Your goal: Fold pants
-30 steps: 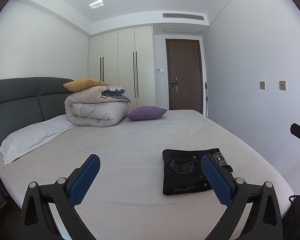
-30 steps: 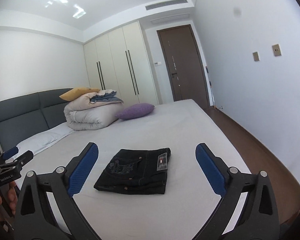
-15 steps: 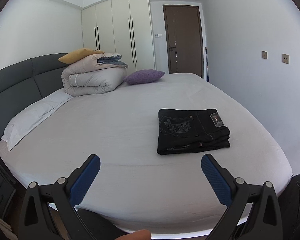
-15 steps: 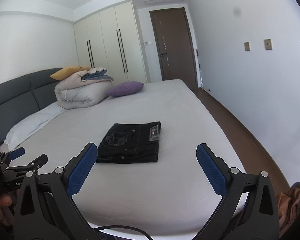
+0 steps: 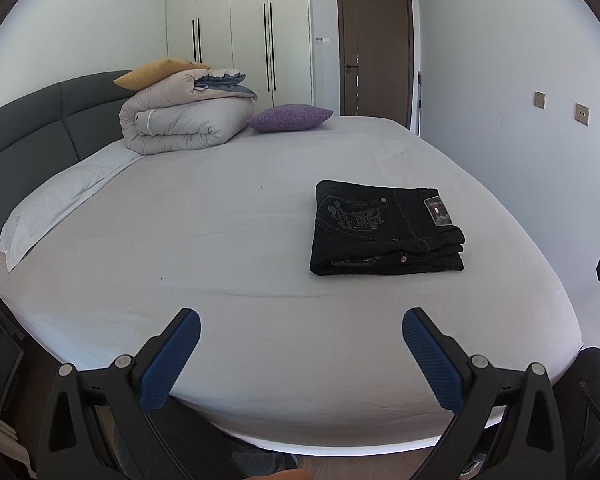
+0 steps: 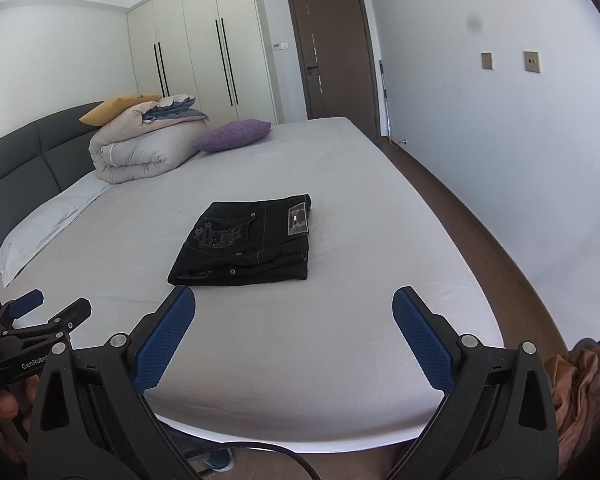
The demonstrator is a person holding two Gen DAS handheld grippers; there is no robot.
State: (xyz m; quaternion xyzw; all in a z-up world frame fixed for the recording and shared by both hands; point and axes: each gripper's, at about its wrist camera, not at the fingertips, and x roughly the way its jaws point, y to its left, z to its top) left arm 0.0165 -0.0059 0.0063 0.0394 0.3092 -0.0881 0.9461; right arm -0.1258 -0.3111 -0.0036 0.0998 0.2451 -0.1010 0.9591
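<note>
Left tool (image 5: 301, 330): pads spread wide, nothing between them, held off the near edge of the bed (image 5: 220, 280). Right tool (image 6: 294, 308): same, pads well apart, empty, over the near edge. Neither touching fabric.

Pants (image 6: 246, 242) lying on the sheet beyond both tools, right of centre. Black denim, stacked in a compact rectangle, several layers showing at the near edge, back pocket embroidery and waist patch (image 6: 299, 221) facing up. Looks folded already; judged done or nearly so.

To finish well: hold both tools clear and open, no dragging across the stack. If squaring is wanted, come in low from the near edge, one tool at each corner, nudge the layers flush rather than pinch the top one only. Denim stiff and heavy, likely to keep its shape; top layer could slide if caught.

Far end: rolled duvet (image 5: 184, 128), yellow cushion (image 5: 156, 74), purple cushion (image 5: 290, 117), headboard (image 5: 32, 120), wardrobe (image 5: 240, 28), door (image 5: 374, 48).
</note>
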